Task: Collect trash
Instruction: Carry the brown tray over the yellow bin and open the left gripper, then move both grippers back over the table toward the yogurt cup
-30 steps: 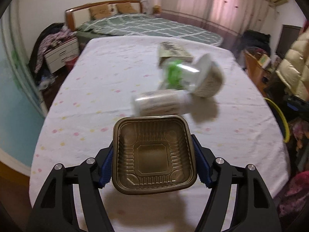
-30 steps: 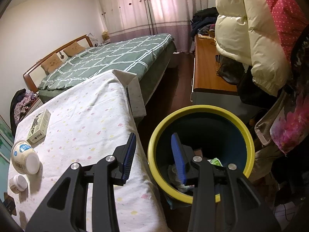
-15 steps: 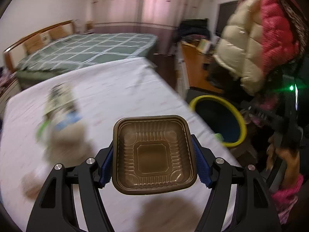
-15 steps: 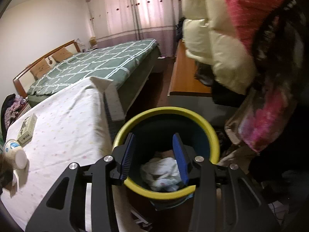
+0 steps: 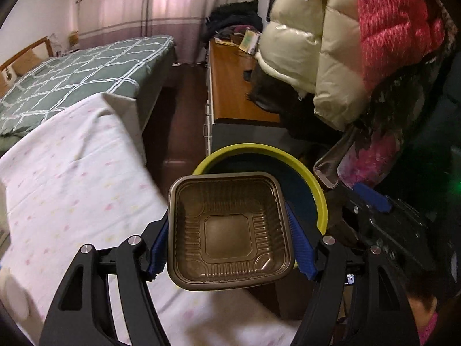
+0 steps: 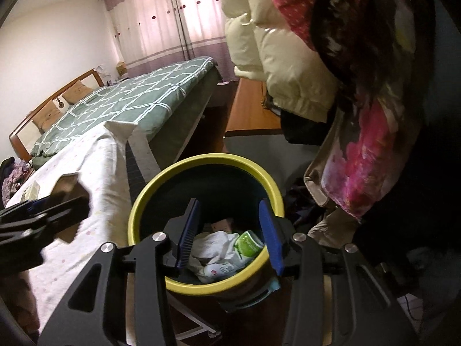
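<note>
My left gripper [image 5: 230, 245] is shut on a brown square plastic tray [image 5: 229, 233] and holds it in the air, at the near edge of a yellow-rimmed dark trash bin [image 5: 317, 190]. In the right wrist view the bin [image 6: 149, 190] stands beside the table and holds crumpled white paper [image 6: 210, 245] and a green-and-white wrapper [image 6: 247, 245]. My right gripper [image 6: 229, 233] is open and empty above the bin's mouth. The left gripper with the tray [image 6: 67, 187] shows blurred at the left of that view.
A table with a white dotted cloth [image 5: 72, 190] lies to the left of the bin. A small box [image 6: 31, 191] lies on it. A green bed [image 6: 129, 101] stands behind. Hanging coats [image 5: 360, 43] and a wooden desk [image 5: 233, 86] crowd the right side.
My left gripper has swung right from over the table to the bin, still holding the tray. My right gripper has opened wider over the bin and dropped a wrapper in.
</note>
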{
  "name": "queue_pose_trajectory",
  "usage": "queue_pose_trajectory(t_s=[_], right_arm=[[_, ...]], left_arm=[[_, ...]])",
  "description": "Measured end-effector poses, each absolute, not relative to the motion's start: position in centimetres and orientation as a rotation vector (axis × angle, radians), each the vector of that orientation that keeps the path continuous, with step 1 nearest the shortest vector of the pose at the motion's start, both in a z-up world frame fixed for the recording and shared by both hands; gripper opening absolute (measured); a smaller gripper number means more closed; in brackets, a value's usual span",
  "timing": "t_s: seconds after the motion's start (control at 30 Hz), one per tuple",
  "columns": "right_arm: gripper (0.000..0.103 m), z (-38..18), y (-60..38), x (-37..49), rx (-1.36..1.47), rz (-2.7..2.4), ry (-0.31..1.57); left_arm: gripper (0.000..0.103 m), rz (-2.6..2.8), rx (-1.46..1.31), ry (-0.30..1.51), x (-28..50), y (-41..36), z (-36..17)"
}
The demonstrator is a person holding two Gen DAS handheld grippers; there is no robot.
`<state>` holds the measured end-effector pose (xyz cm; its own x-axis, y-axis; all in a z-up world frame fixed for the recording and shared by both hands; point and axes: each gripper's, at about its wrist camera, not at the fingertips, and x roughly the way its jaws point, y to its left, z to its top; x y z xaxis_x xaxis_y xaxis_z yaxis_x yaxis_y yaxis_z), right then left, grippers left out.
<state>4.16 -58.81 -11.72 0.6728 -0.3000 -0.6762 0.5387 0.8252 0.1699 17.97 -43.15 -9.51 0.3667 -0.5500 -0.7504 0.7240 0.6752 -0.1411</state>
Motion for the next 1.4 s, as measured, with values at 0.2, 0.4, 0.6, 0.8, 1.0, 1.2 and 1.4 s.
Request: queue_pose_trajectory(t_s=[0.2,0.4,0.6,0.8,1.0,1.2,1.4], right_arm=[[0.044,-11.8,-59.8,3.7,0.378,-0.502,0.682],[0.044,-12.0,-60.1,3.4,0.380,-0.507,0.682],[0.045,-11.8,-58.8,3.8,0.367,-0.482,0.686],[0.046,-11.3,-56.7,4.6,0.336,-0.448,0.688],[0.047,-10.3,-53.3,5.9,0.288,-0.389,0.684],[0.049,-9.5,-48.3,8.1,0.234,-0.291,0.693],[0.050,-8.9,-42.1,10.7,0.184,-0.173,0.695]], left_arm=[[0.085,-0.826,0.249,0.870,18.7,-46.0,-10.8],[0.090,-0.786,0.219,0.832,18.5,-44.8,-9.3],[0.095,-0.735,0.150,0.779,17.2,-38.4,-6.5],[0.098,-0.631,0.060,0.704,15.6,-29.2,-3.7],[0.098,-0.483,0.014,0.628,13.9,-20.0,-2.0],[0.098,-0.313,-0.059,0.596,12.5,-10.5,-1.7],[0.098,-0.113,-0.112,0.570,10.4,-1.0,-1.8]])
